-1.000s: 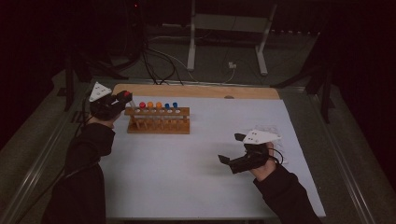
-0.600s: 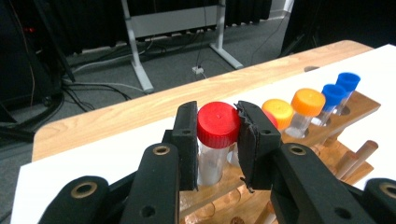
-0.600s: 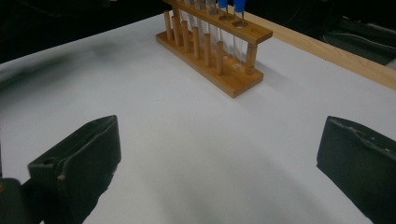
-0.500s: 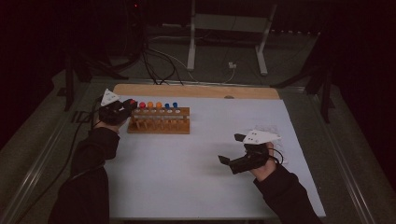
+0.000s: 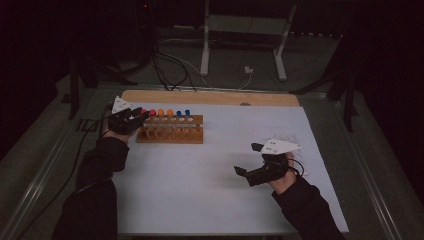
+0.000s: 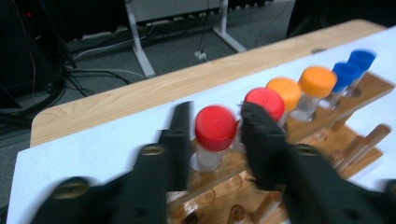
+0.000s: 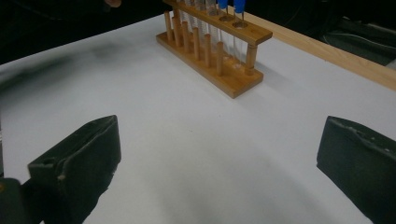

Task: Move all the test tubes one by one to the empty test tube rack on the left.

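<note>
The left gripper sits at the left end of the wooden test-tube rack, its jaws having just been opening; they now stand on either side of the end red-capped tube, small gaps showing beside the cap. That tube stands upright in the rack's endmost hole. The right gripper hovers over the white tabletop, well apart from the rack, jaws spread wide and empty.

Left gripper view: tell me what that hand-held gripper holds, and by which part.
Nothing is held. The left hand-held gripper has just been opening; its jaws flank the cap of the end red-capped tube, seated in the wooden rack, with gaps on both sides.
</note>
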`<state>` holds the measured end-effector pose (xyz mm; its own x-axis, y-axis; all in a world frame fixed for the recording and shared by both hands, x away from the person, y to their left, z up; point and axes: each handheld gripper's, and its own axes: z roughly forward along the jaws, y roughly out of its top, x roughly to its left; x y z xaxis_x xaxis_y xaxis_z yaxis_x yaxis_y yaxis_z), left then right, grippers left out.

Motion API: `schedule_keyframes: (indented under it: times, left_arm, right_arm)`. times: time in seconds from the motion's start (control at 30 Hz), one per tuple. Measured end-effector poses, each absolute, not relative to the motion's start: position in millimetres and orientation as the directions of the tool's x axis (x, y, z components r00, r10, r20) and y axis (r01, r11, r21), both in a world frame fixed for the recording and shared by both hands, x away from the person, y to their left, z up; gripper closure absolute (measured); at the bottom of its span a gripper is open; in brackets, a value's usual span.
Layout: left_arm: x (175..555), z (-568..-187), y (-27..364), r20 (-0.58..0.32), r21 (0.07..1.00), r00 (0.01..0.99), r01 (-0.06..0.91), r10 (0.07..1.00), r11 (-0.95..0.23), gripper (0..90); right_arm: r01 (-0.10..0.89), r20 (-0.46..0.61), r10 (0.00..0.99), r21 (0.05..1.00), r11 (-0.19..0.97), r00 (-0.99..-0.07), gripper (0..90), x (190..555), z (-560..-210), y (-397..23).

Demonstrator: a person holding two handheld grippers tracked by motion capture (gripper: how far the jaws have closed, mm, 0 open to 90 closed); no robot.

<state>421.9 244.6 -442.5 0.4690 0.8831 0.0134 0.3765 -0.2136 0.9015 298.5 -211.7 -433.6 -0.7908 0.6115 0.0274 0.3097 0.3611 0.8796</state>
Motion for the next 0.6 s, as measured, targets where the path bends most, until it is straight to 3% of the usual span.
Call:
schedule_keyframes:
  times: [0.37,0.53,0.6]
  left_arm:
    - [372,-434,248,-0.039,0.907,0.549,0.369,0.835,-0.2,17.6]
    - [346,-440,242,-0.095,0.902,0.634,0.381,0.768,-0.203,2.7]
    - [335,-445,239,-0.11,0.9,0.664,0.383,0.74,-0.21,1.8]
  right_arm:
    - [0.307,0.023,0.617,0.881,0.359,-0.787,0.0,298,-433,-213]
    - [0.308,0.023,0.617,0.881,0.36,-0.787,0.0,297,-434,-212]
    - [0.307,0.023,0.616,0.881,0.36,-0.787,0.0,297,-434,-212]
